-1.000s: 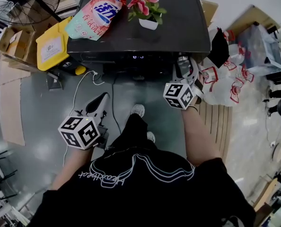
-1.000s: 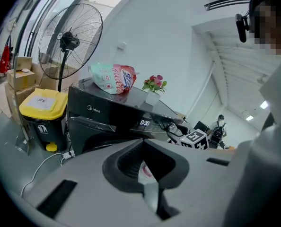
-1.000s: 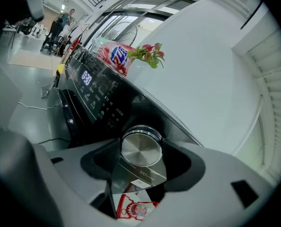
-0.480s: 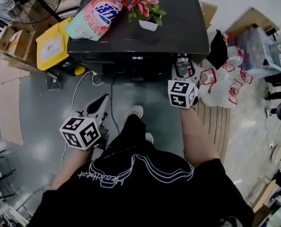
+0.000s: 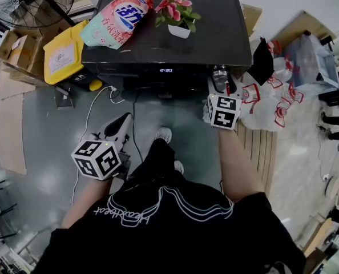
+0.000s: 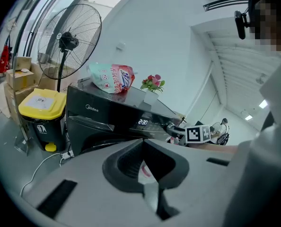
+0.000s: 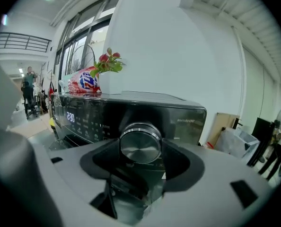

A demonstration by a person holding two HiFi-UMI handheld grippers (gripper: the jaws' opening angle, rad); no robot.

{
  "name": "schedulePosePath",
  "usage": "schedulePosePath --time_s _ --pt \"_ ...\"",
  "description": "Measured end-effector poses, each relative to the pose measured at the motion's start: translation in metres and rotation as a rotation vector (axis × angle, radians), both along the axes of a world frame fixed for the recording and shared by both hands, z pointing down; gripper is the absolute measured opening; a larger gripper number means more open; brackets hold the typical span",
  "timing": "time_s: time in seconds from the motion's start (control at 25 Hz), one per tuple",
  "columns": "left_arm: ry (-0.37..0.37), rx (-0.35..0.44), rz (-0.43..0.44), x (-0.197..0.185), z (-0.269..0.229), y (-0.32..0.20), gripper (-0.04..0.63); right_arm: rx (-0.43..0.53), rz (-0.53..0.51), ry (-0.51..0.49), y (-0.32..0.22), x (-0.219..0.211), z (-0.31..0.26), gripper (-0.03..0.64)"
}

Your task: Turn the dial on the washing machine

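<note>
Step in hand: the turn itself. Right claw [image 7: 141, 149] is closed on the dial [image 7: 139, 138], one jaw on each side of the chrome knob and touching its rim. It's a wide grip because the knob is wide.

Dial sits at the right end of the washing machine [image 5: 215, 27] front panel, just right of the display.

Left claw [image 6: 143, 143] is idle, held low and well back from the machine. Its jaws are together with nothing in them.

Next move, my guess: keep rolling the wrist about the knob's axis. Hold the squeeze steady so the pads don't slip on the smooth rim. Check the display for a programme change, then open and pull straight back. Main risk is tilting off-axis and levering the knob.

Readable text:
- display [image 6: 143, 122] shows 2:30, and the right gripper view shows the same digits side-on
- "Midea" badge [image 6: 94, 108] on the left of the front
- small white print on the panel right of the dial, too small to read
- detergent pouch [image 5: 115, 16] on the lid has big blue characters I can't make out
- yellow bin [image 5: 64, 53] has a label on its lid, illegible

Potted flowers [image 5: 178, 16] sit beside the pouch, no writing on them.
</note>
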State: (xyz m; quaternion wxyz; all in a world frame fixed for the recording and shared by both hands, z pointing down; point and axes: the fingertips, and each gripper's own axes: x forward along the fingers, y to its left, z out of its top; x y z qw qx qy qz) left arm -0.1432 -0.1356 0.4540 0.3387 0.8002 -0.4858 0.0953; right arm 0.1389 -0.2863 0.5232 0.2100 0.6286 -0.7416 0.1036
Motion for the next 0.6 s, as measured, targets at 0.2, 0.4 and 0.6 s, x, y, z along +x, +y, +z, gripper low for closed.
schedulePosePath --time_s 0.2,0.4,0.6 --pt "0.0 -0.004 0.0 0.0005 0.0016 0.0021 0.005 -0.02 0.017 -0.099 0.0 0.0013 0.0003 0.281" --pt "0.001 -0.001 -0.002 -0.0003 0.0002 0.003 0.005 -0.046 0.046 -0.279 0.0002 0.0034 0.0024 0.281" --pt "0.003 -0.003 -0.004 -0.0019 0.0018 0.0045 0.005 -0.069 0.079 -0.444 0.0001 0.0047 0.0038 0.281"
